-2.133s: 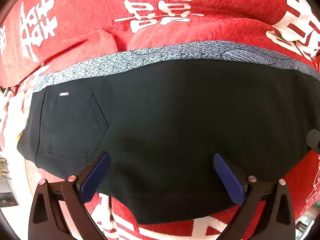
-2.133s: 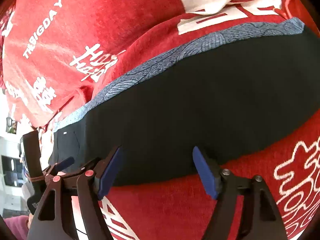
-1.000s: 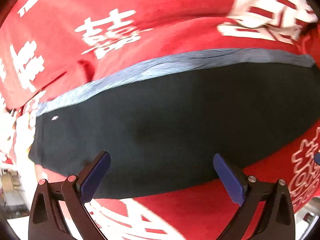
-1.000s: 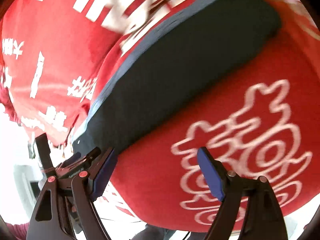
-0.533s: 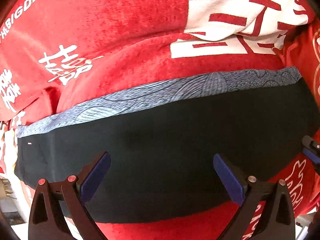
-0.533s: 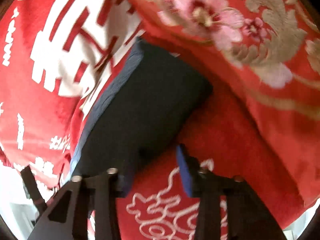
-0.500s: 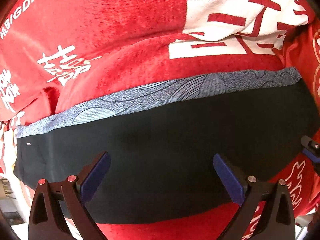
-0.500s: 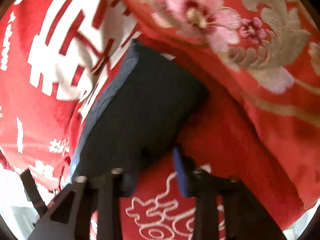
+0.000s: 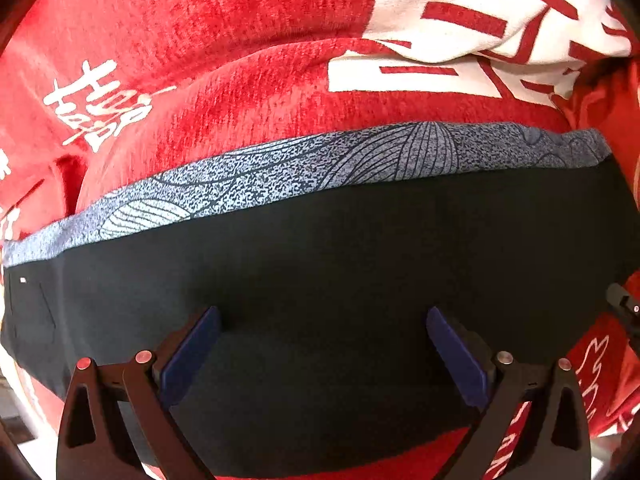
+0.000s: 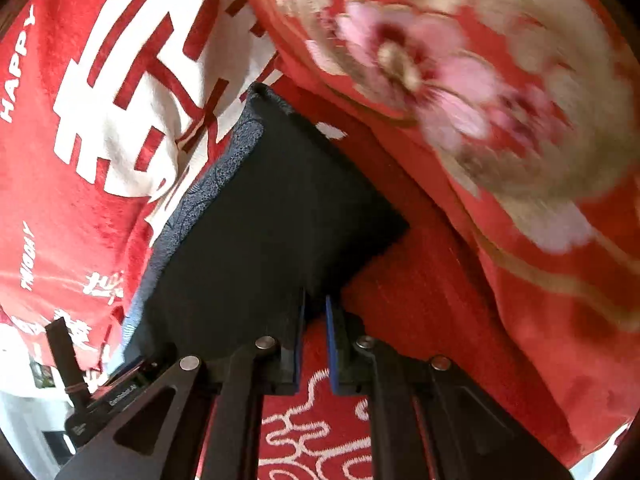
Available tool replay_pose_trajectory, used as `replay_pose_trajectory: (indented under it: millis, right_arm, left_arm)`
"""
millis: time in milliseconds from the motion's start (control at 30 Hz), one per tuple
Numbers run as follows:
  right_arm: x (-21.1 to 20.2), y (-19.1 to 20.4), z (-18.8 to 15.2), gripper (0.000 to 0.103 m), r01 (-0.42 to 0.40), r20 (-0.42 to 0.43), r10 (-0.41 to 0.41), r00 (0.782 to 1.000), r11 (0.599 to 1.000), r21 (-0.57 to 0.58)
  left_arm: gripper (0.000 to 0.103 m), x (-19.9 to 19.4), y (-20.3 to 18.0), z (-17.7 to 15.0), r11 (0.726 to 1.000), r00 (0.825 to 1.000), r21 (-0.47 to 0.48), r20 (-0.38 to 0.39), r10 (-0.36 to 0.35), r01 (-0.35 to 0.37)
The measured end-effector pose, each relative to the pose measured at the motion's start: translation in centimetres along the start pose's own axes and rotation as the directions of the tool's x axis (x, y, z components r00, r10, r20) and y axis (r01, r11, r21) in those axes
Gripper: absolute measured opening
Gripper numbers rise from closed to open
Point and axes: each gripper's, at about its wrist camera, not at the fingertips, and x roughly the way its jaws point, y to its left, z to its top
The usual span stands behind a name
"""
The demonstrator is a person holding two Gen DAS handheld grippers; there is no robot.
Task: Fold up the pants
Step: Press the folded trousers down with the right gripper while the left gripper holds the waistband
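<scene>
The black pants (image 9: 340, 272) lie flat and lengthwise on a red blanket (image 9: 224, 40), with a grey patterned strip (image 9: 320, 164) along their far edge. My left gripper (image 9: 320, 344) is open, its blue pads spread wide over the near part of the black cloth. In the right wrist view the pants (image 10: 272, 216) run away to the upper left. My right gripper (image 10: 314, 320) has closed to a narrow gap at the near hem edge of the pants; black cloth sits between the pads.
The red blanket carries white characters and lettering (image 9: 460, 28). A red quilt with pink flowers (image 10: 460, 80) is bunched up on the right of the pants' end. The bed's edge and a pale floor (image 10: 24, 420) show at the lower left.
My right gripper swung to the hem end of the pants and its jaws closed from wide open to nearly shut on the edge. My left gripper stayed open and moved slightly forward over the cloth.
</scene>
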Motion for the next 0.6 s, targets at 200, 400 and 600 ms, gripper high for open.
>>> replay_pose_trajectory:
  millis: [200,400,600]
  right_arm:
    - [-0.7,0.2,-1.5,0.046,-0.045,-0.044,0.045,0.998,0.999,-0.020]
    - [-0.5,0.5,-3.1,0.047,-0.113,-0.067,0.112,0.991,0.994,-0.006]
    - [0.0,0.8,-3.5,0.047,-0.158,-0.064,0.157,0.985,0.987,0.000]
  left_arm:
    - [0.103,-0.1,-0.2,0.0,1.000,1.000,-0.010,0.000,0.010,-0.010]
    - [0.103,0.1,0.0,-0.1,1.000,1.000,-0.007,0.007,0.010,-0.010]
    - [0.103,0.1,0.0,-0.3,1.000,1.000,-0.006,0.012,0.014,-0.014]
